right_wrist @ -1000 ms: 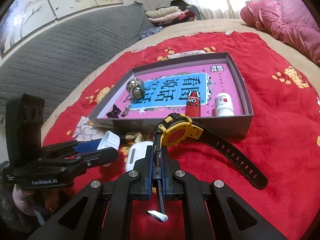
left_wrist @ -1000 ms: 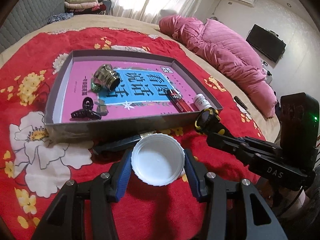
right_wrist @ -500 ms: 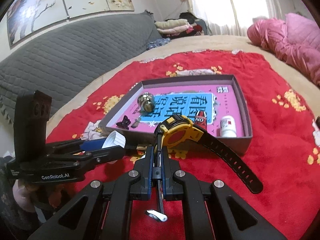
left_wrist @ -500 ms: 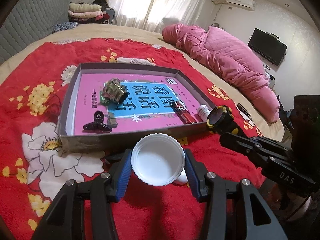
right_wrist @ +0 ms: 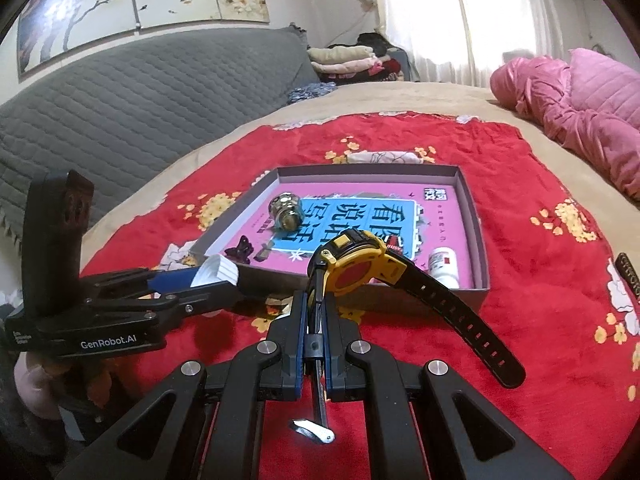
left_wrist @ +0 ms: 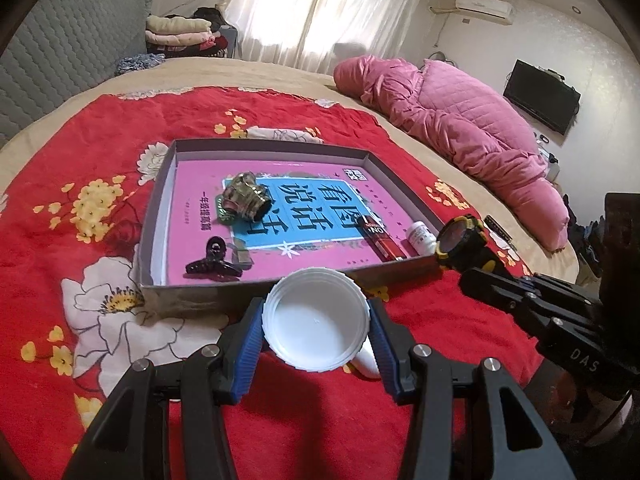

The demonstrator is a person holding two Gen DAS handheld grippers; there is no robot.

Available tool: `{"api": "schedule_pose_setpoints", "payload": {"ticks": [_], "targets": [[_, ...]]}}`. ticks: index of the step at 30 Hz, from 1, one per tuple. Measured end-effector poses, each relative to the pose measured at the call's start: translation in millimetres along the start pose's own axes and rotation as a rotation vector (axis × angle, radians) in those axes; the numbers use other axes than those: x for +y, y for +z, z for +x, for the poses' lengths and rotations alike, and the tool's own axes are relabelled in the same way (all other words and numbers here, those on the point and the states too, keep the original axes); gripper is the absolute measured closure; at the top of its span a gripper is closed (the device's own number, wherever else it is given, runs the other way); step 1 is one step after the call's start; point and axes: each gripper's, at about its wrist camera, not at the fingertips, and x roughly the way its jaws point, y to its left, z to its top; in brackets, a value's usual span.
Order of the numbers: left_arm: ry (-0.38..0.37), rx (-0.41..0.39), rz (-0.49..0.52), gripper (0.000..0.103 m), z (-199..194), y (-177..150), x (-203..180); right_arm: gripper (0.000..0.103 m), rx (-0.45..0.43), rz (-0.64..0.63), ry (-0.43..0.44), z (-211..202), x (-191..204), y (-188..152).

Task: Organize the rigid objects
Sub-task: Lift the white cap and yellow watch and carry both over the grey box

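Note:
My left gripper (left_wrist: 316, 328) is shut on a white plastic lid (left_wrist: 316, 318) and holds it above the red blanket, just short of the near wall of the grey box (left_wrist: 256, 294). My right gripper (right_wrist: 316, 300) is shut on the strap of a yellow-and-black watch (right_wrist: 356, 268), held in the air in front of the box (right_wrist: 478, 248). The watch (left_wrist: 460, 240) and right gripper also show at the right of the left wrist view. The lid (right_wrist: 218, 270) shows in the right wrist view.
The box holds a pink-and-blue book (left_wrist: 304, 196), a metal fitting (left_wrist: 244, 196), a black hair clip (left_wrist: 212, 264), a red tube (left_wrist: 380, 238) and a small white bottle (left_wrist: 420, 236). A white object (left_wrist: 368, 360) lies on the blanket under the lid. A pink quilt (left_wrist: 460, 128) lies far right.
Both grippers have lifted and drawn back from the box with the lid and the watch still held; the box now looks farther away.

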Motion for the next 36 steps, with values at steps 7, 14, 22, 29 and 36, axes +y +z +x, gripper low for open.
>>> {"api": "schedule_pose_setpoints", "payload": {"ticks": [7,14,22,29,36], "targets": [[0.014,-0.026,-0.006,0.053,-2,7,8,0.096,-0.012,-0.022,-0.050,-2,0,12],[0.033,-0.053,-0.005,0.053,-2,12,12,0.096,-0.011,-0.023,-0.081,1,-3,19],[0.056,-0.068,0.008,0.053,0,16,10,0.096,-0.035,-0.025,-0.104,3,-5,34],[0.080,-0.078,0.016,0.053,4,18,9,0.096,-0.035,-0.032,-0.126,5,-4,42],[0.092,-0.087,0.003,0.053,10,21,11,0.096,-0.021,-0.031,-0.126,12,-3,47]]}}
